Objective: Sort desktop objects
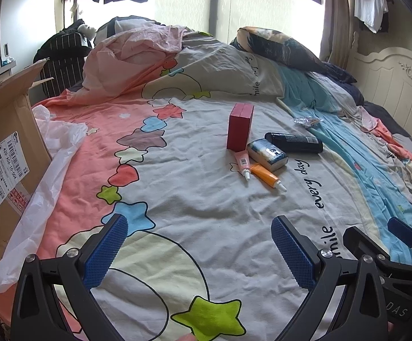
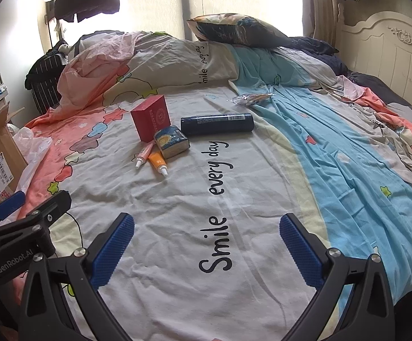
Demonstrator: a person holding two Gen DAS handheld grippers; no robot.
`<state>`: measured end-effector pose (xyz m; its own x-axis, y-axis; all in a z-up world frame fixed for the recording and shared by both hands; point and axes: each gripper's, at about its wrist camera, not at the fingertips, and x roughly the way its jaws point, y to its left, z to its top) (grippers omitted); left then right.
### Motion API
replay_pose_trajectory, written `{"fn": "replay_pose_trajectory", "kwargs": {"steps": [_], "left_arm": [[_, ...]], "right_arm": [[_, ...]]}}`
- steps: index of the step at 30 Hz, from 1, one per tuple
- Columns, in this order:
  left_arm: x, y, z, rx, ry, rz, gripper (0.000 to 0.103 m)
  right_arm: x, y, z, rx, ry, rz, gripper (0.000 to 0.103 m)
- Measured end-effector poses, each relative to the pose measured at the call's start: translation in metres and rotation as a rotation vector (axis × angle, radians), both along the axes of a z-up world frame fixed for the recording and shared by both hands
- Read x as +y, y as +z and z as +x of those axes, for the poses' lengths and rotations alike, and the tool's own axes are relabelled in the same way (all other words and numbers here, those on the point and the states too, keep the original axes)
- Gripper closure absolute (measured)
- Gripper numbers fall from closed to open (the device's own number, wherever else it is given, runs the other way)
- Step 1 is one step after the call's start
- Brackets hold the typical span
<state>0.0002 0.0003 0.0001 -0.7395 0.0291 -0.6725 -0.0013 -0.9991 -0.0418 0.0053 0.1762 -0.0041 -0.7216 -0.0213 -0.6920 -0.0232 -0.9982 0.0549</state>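
On the bed's cartoon-printed sheet [image 2: 177, 199], near its middle, a small cluster of things is gathered: an upright red cardboard box [image 1: 239, 126], a blue-and-white wrapped rectangular packet [image 1: 267, 153] leaning against its base, a pink tube [image 1: 241, 163] and an orange tube [image 1: 267, 176] lying side by side with their white caps turned toward the cameras, and a dark cylindrical bottle [image 1: 293, 142] laid flat just behind the packet. The tubes appear partly tucked under the packet, so the packet would probably need lifting first, or the tubes would have to be drawn out by their caps. A crinkled clear wrapper [image 2: 250, 98] lies apart, farther back at the edge of the blue stripe.

Nothing is held by the left claw [image 1: 199, 251]; its blue pads are spread wide apart above bare sheet, well short of the cluster. The right claw [image 2: 206, 248] is likewise spread wide and empty, hovering beside it over the word "Smile". Both seem poised for a first reach, so sorting is judged not yet begun.

A broad stretch of open sheet is left between the claws and the cluster, giving an unobstructed forward approach. At the left edge an open brown cardboard carton [image 1: 4, 167] with a white plastic bag [image 1: 47, 170] draped beside it is seen; it may serve as a drop point, though that cannot be confirmed. Rumpled bedding [image 1: 137, 56] and a dark patterned pillow [image 1: 280, 47] hem the far side, and the cream headboard [image 1: 399, 85] bounds the right.
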Motion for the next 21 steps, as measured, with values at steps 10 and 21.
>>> {"fn": "replay_pose_trajectory", "kwargs": {"steps": [10,21], "left_arm": [[0.003,0.002,0.004,-0.001,-0.022,-0.019,0.0],[0.006,0.006,0.017,0.039,-0.009,-0.036,0.0]], "right_arm": [[0.0,-0.003,0.001,-0.008,0.009,-0.006,0.0],[0.002,0.004,0.013,0.025,0.007,-0.008,0.0]]}}
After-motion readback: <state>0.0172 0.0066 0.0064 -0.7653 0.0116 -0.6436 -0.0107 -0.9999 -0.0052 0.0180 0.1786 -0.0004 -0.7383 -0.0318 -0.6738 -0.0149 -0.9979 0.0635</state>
